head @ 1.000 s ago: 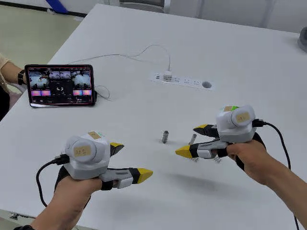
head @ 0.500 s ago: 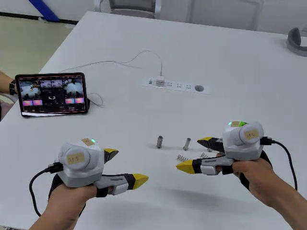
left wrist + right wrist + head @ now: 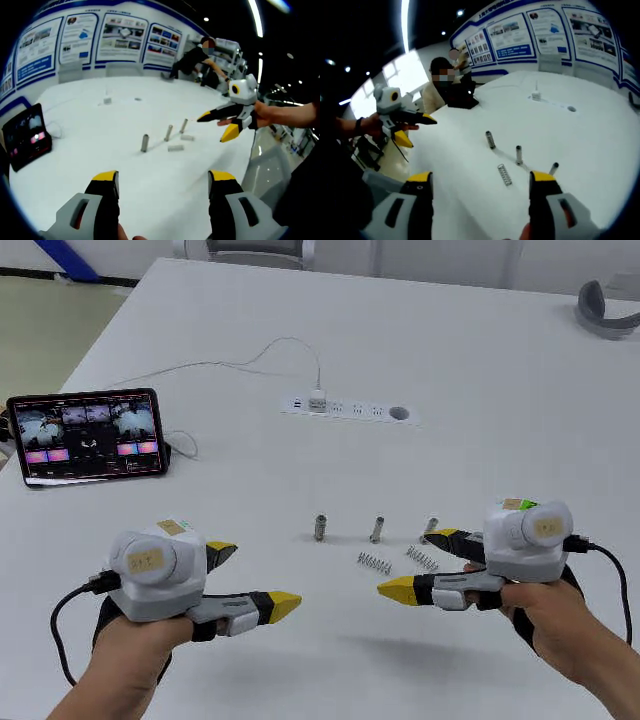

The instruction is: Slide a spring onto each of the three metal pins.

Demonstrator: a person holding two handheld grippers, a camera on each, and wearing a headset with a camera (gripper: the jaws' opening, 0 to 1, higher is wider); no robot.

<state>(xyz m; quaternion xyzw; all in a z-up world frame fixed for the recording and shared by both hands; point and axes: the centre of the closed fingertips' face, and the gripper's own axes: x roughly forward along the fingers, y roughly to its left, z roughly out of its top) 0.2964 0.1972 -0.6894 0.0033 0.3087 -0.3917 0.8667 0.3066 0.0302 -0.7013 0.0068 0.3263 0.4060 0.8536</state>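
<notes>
On the white table [image 3: 520,400]: matte top, only a few items on it. The room is a display hall with blue-trimmed posters [image 3: 125,35] on the wall, ceiling lights [image 3: 256,15], a chair [image 3: 250,252] at the far edge and pale floor [image 3: 50,310] to the side. Another person [image 3: 454,93] sits at the table edge in the right gripper view.

Counts:
- 3 metal pins, upright, in one row, spaced apart: left pin [image 3: 320,527], middle pin [image 3: 377,529], right pin [image 3: 430,528]. The left pin looks coiled, so 1 spring seems seated on it; too small to be sure.
- 2 loose springs lying flat just in front of the row: first loose spring [image 3: 374,562] near the middle pin, second loose spring [image 3: 421,558] near the right pin.
- 1 tablet [image 3: 85,435], screen lit, far left.
- 1 power strip [image 3: 350,409] behind the pins, with 1 plug [image 3: 317,400] and 1 white cable [image 3: 230,365].
- 1 grey curved object [image 3: 600,312] at the far right corner.
- 2 grippers, one per hand, both held above the table.

Left gripper [image 3: 255,577]: jaws spread wide, nothing between them, well left of the pins.
Right gripper [image 3: 417,562]: jaws spread wide, nothing gripped, tips close by the loose springs.
</notes>
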